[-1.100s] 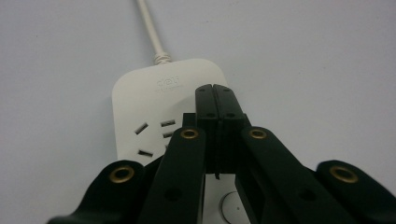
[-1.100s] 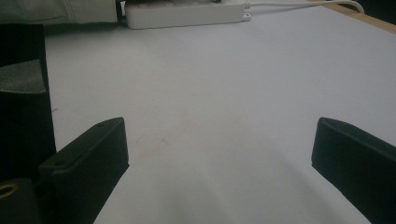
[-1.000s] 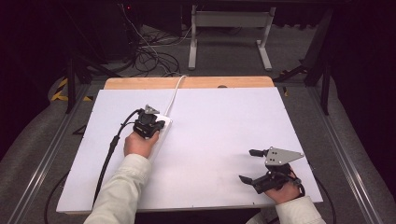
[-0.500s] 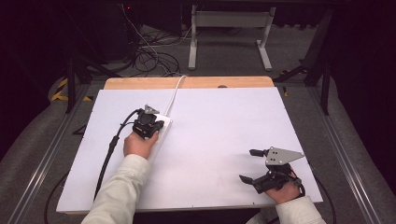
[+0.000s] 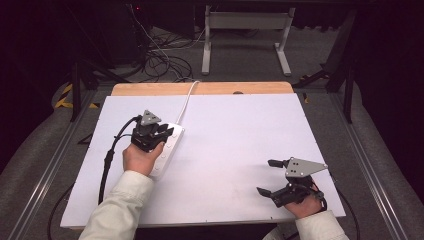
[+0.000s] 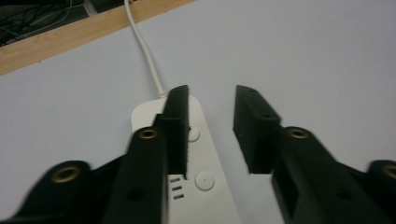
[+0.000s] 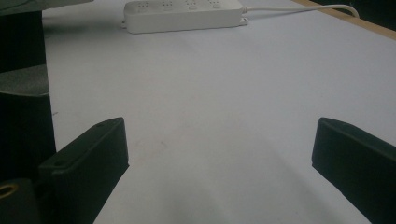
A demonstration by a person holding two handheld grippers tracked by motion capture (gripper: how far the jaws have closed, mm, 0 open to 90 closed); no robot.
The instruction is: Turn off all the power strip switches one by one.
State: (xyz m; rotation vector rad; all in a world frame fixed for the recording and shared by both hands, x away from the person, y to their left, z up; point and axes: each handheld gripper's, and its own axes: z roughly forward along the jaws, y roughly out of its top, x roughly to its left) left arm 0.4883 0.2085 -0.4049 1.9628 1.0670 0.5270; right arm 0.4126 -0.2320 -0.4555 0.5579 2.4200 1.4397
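The left gripper (image 5: 161, 132) hangs just above the white power strip (image 5: 167, 150), over the end where the cord goes in. Its jaws have just been opening. Now there is a gap between them, about half wide. In the left gripper view, the left gripper (image 6: 211, 122) looks down along the power strip (image 6: 198, 177). One jaw sits over the top of the strip, next to a round button. The other jaw hangs past the strip's side, over the bare white table (image 6: 327, 60). Nothing is pinched between the jaws. I cannot tell if the first jaw touches the strip or just floats over it. The white cord (image 6: 142, 51) runs away from the tips of the jaws, up to the wooden edge (image 6: 70, 37) of the table.

In the high view, the cord (image 5: 186, 100) goes from the strip to the far side of the table (image 5: 240, 130).

The right gripper (image 5: 269, 177) is well apart from the strip, near the front right corner of the table, in the person's right hand (image 5: 305, 205). Its jaws are spread wide and hold nothing. In the right gripper view, the right gripper (image 7: 219, 144) has just bare table (image 7: 224, 116) between its jaws. The power strip (image 7: 184, 16) lies far ahead of the jaws, sideways, with its cord (image 7: 299, 8) going off to one side.
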